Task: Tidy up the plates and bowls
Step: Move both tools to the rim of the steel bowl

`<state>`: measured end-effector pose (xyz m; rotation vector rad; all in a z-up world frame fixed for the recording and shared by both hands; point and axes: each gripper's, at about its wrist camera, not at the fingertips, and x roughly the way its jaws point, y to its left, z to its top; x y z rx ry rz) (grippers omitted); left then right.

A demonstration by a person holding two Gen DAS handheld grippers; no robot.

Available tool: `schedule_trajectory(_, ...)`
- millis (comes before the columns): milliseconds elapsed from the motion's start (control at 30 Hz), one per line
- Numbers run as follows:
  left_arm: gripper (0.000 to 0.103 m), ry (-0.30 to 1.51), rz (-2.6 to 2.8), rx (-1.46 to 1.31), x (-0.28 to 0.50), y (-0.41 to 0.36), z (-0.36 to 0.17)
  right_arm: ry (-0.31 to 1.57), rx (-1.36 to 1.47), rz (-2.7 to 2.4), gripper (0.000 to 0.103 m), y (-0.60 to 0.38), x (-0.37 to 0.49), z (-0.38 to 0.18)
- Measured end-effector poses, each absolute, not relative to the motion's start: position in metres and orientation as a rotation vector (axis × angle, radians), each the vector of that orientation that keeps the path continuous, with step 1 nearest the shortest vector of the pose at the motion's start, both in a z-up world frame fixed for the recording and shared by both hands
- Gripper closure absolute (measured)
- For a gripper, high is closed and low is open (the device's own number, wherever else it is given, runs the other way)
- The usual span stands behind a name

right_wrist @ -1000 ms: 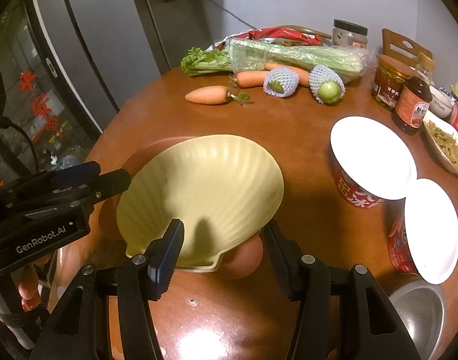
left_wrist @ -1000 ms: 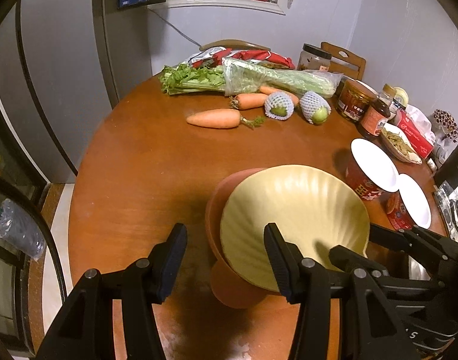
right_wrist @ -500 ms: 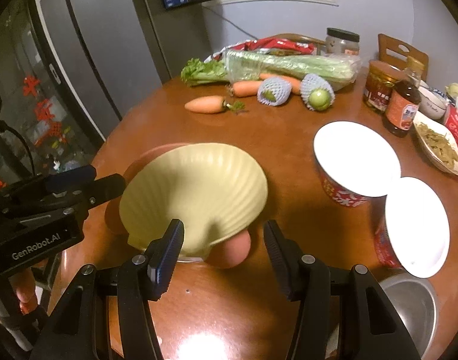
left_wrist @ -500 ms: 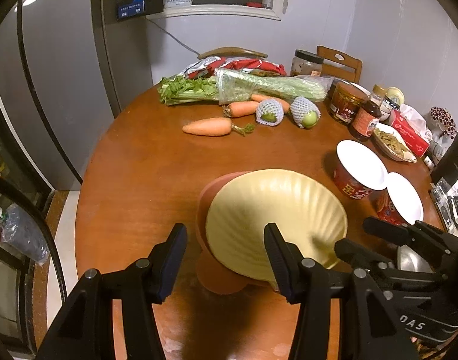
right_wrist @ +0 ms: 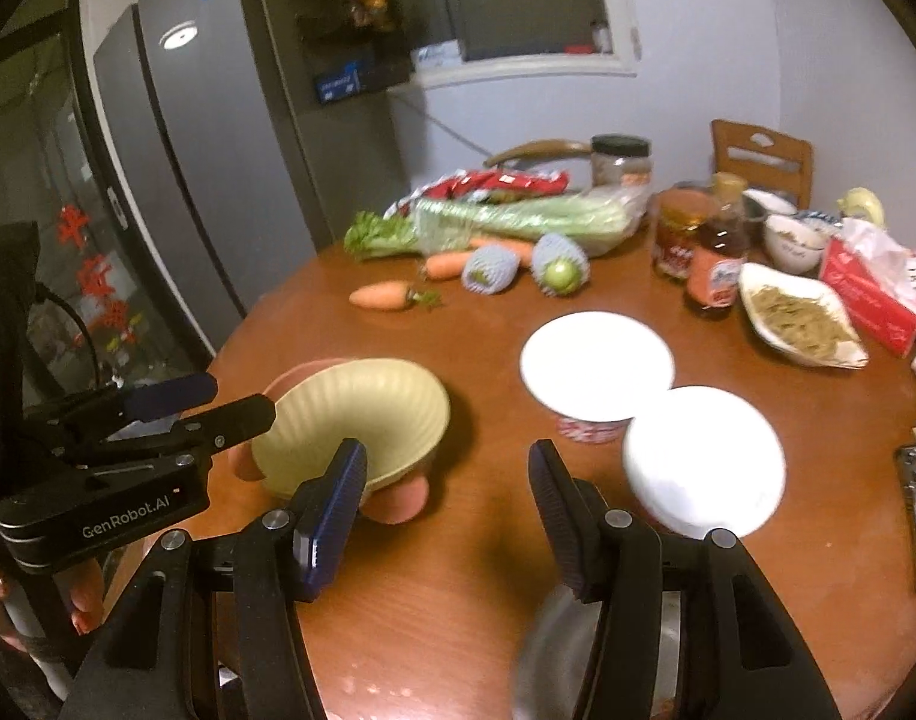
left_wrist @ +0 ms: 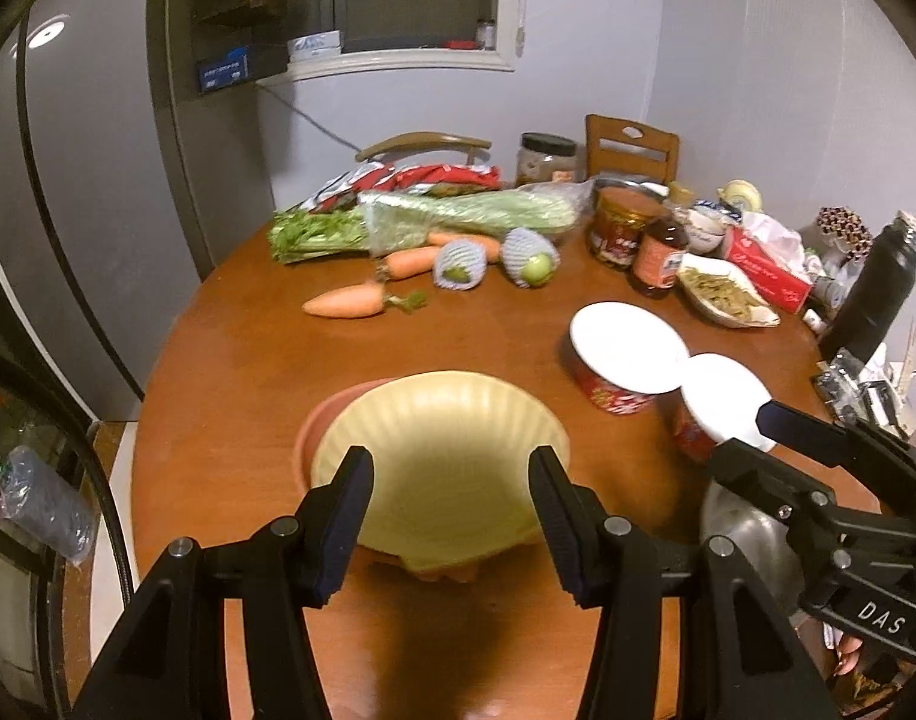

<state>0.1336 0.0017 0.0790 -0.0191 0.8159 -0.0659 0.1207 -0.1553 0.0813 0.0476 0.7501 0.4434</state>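
A yellow shell-shaped plate (left_wrist: pixel 440 462) rests on a pink shell-shaped plate (left_wrist: pixel 329 414) on the round wooden table (left_wrist: pixel 230 360). The stack also shows in the right wrist view, yellow plate (right_wrist: pixel 350 414) over pink plate (right_wrist: pixel 398 501). My left gripper (left_wrist: pixel 452 504) is open and empty, just above the stack's near edge. My right gripper (right_wrist: pixel 446 486) is open and empty, to the right of the stack. A steel bowl (left_wrist: pixel 751 546) sits at the near right, partly hidden by the right gripper.
Two red noodle cups with white lids (left_wrist: pixel 625 342) (left_wrist: pixel 721 396) stand right of the stack. Carrots (left_wrist: pixel 347 302), netted fruit (left_wrist: pixel 529 255), celery (left_wrist: pixel 458 216), jars (left_wrist: pixel 622 228), a dish of food (left_wrist: pixel 724 300) and a black bottle (left_wrist: pixel 871 294) fill the far side.
Both grippers have pulled back and up from the stacked plates. The right gripper has let go of the yellow plate and shifted right. The plates stay put.
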Motion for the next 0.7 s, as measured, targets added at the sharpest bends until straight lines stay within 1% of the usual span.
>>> schedule_trajectory(267, 0.049, 0.809, -0.137, 0.009, 0.127, -0.045, 0.075, 0.716, 0.056, 0.335, 0.044, -0.218, 0.101, 0.083)
schedule_trajectory(533, 0.049, 0.843, -0.205, 0.050, 0.124, -0.097, 0.054, 0.761, 0.085, 0.211, 0.044, -0.286, 0.083, 0.051)
schedule_trajectory(700, 0.049, 0.873, -0.238, 0.055, 0.125, -0.124, 0.036, 0.807, 0.093, 0.180, 0.044, -0.310, 0.077, 0.027)
